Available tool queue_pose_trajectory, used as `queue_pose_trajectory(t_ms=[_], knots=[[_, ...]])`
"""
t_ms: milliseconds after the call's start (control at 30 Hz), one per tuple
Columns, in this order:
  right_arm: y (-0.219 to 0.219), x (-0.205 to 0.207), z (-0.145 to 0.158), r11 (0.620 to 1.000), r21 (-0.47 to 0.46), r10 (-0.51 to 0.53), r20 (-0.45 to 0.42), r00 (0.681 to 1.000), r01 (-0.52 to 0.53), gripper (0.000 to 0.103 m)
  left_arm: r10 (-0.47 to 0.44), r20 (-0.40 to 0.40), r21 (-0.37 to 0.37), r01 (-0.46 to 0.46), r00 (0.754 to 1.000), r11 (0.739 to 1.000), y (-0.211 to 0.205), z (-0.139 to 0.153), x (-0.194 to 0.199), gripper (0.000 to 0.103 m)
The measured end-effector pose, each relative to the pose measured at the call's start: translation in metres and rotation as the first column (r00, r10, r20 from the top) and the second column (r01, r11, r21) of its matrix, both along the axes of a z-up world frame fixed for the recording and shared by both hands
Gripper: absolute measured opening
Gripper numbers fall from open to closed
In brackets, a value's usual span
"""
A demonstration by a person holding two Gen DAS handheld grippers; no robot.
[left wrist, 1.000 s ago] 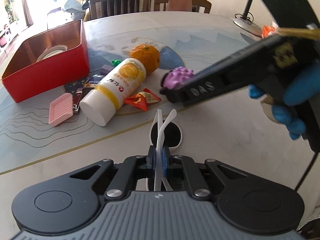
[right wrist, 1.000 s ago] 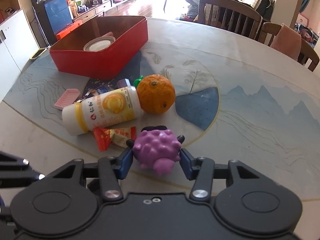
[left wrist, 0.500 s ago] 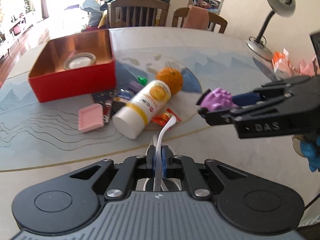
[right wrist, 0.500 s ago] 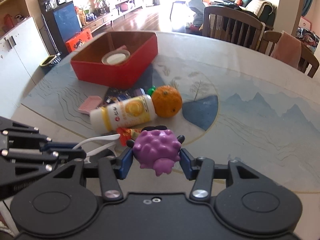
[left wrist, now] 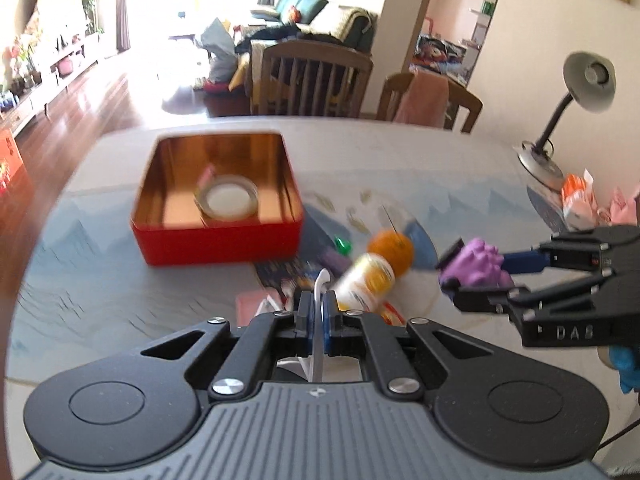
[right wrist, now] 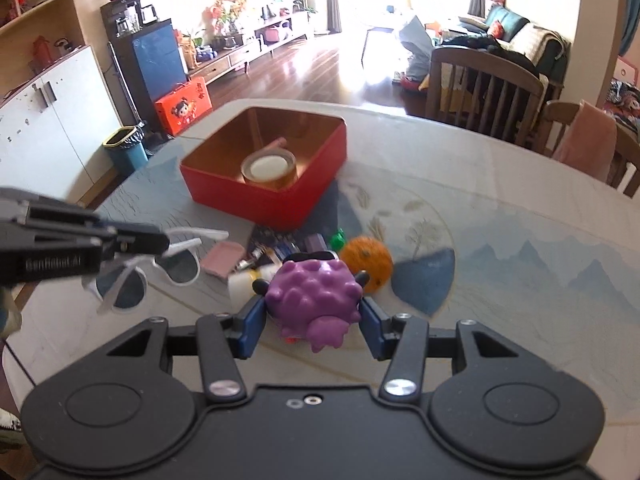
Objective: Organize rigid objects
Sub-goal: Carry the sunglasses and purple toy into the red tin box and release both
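The left tool (left wrist: 319, 312) pinches the white sunglasses (right wrist: 160, 268) by a temple, lifted above the worktop (right wrist: 500, 216). The right tool (right wrist: 314, 322) clamps the purple bumpy toy (right wrist: 314, 298), also in the air. The red box (left wrist: 218, 208), holding a tape roll (left wrist: 229, 201), sits toward the worktop's far left edge, with the orange (right wrist: 368, 264) and bottle (left wrist: 366, 284) near its front.

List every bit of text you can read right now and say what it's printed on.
"DAS" on the side of the right tongs, which hold the purple toy.
"GenRobot.AI", soft but legible, on the left tongs, which hold the white sunglasses.
The yellow-and-white bottle has a label, too blurred to read.
The orange gift box on the floor shows a cartoon face; no legible words.
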State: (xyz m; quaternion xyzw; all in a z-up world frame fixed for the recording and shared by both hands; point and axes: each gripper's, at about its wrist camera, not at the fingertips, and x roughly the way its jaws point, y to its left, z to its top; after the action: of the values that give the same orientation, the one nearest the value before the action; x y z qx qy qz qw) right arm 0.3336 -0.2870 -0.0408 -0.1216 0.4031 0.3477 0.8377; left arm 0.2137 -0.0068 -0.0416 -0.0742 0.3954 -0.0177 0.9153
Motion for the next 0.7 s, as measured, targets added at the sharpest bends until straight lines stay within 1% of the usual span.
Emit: queue_pose_trajectory(t_ms=[233, 367, 500, 700], knots=[[0.031, 0.014, 0.022, 0.999, 0.011, 0.034, 0.045, 0.998, -0.034, 0.05, 0.025, 0.074, 0.045, -0.028, 0.997, 0.999, 0.027, 0.036, 0.024, 0.004], [0.051, 0.025, 0.03, 0.999, 0.018, 0.043, 0.067, 0.997, -0.044, 0.05, 0.03, 0.093, 0.065, -0.036, 0.995, 0.997, 0.043, 0.048, 0.043, 0.004], [0.072, 0.04, 0.032, 0.999, 0.025, 0.041, 0.085, 0.996, -0.043, 0.05, 0.048, 0.093, 0.065, -0.054, 0.994, 0.996, 0.061, 0.051, 0.064, 0.004], [0.1, 0.057, 0.029, 0.999, 0.027, 0.037, 0.111, 0.993, -0.04, 0.05, 0.059, 0.088, 0.084, -0.066, 0.994, 0.994, 0.077, 0.044, 0.092, 0.004]])
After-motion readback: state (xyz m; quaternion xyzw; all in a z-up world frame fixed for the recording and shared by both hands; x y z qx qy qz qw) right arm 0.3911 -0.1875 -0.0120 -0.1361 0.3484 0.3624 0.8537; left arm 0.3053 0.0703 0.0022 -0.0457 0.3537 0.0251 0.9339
